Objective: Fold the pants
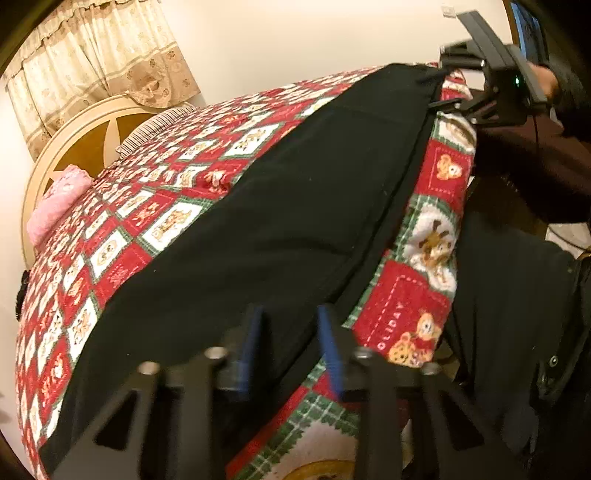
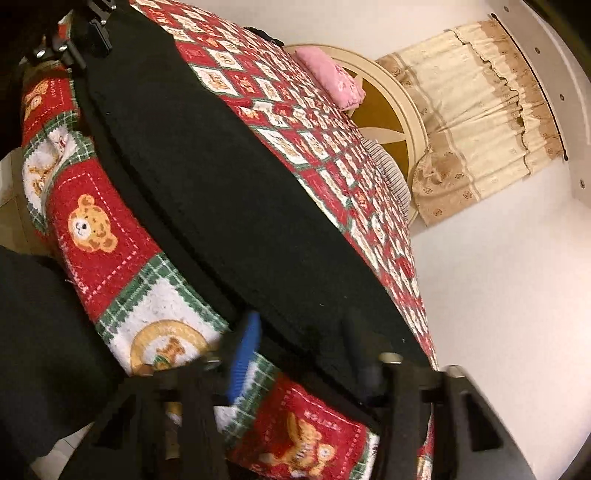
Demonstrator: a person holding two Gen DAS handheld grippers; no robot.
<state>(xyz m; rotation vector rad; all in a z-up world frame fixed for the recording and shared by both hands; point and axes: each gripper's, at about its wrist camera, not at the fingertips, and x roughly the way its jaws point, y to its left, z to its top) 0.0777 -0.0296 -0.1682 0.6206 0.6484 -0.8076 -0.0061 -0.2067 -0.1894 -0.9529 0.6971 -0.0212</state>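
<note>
Black pants (image 1: 277, 221) lie stretched along the near edge of a bed, and two layers show at their long edge. In the left wrist view my left gripper (image 1: 291, 347) sits at one end, its blue pads (image 1: 255, 347) pressed on black cloth bunched between them. At the far end my right gripper (image 1: 441, 70) pinches a corner of the cloth. The right wrist view shows the same pants (image 2: 207, 155) from that end. There my right gripper (image 2: 303, 354) holds their edge against a blue pad (image 2: 243, 354), and the left gripper (image 2: 98, 35) shows small at the top left.
A red, green and white holiday quilt (image 1: 166, 206) (image 2: 92, 221) covers the bed. A pink folded cloth (image 1: 59, 199) and a striped pillow (image 1: 155, 129) lie by the round headboard (image 1: 85, 140). A curtain (image 1: 99, 62) hangs behind. A person's dark clothing (image 1: 517, 295) stands against the bed's edge.
</note>
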